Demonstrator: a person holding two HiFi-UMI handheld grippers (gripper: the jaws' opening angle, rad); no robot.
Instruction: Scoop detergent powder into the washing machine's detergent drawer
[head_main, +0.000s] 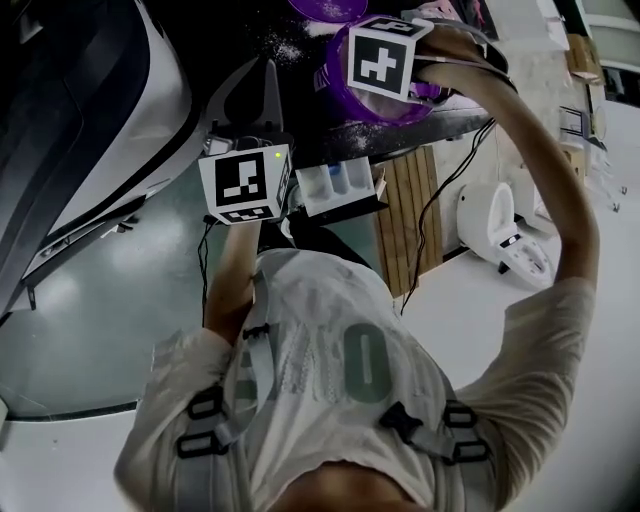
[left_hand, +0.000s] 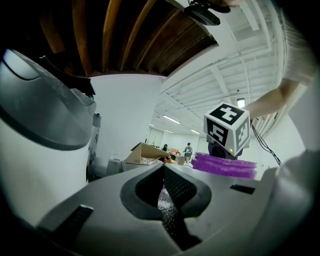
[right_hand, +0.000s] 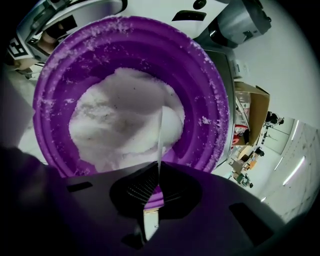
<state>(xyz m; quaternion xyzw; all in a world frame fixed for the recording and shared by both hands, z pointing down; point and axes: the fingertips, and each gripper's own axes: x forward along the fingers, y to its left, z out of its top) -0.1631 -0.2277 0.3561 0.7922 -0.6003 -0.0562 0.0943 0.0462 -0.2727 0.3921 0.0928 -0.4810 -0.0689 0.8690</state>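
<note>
My right gripper (right_hand: 156, 176) pinches a thin scoop (right_hand: 160, 132) dipped into powder (right_hand: 112, 125) in the purple bowl (right_hand: 212, 95); my left gripper (left_hand: 163, 172), beside the bowl, is closed on nothing.

This is looking like a large open lab or test hall: strip lights (left_hand: 170, 119) are running along a white ribbed ceiling (left_hand: 240, 65), and cardboard boxes (left_hand: 142, 151) are sitting out on the floor with a person (left_hand: 188, 149) standing far off. A washing machine (left_hand: 35, 150) and a white toilet-like fixture (head_main: 490, 225) are standing on the pale floor (head_main: 600, 200), with a cable (head_main: 440, 190) hanging beside a slatted wooden panel (head_main: 410, 215).
</note>
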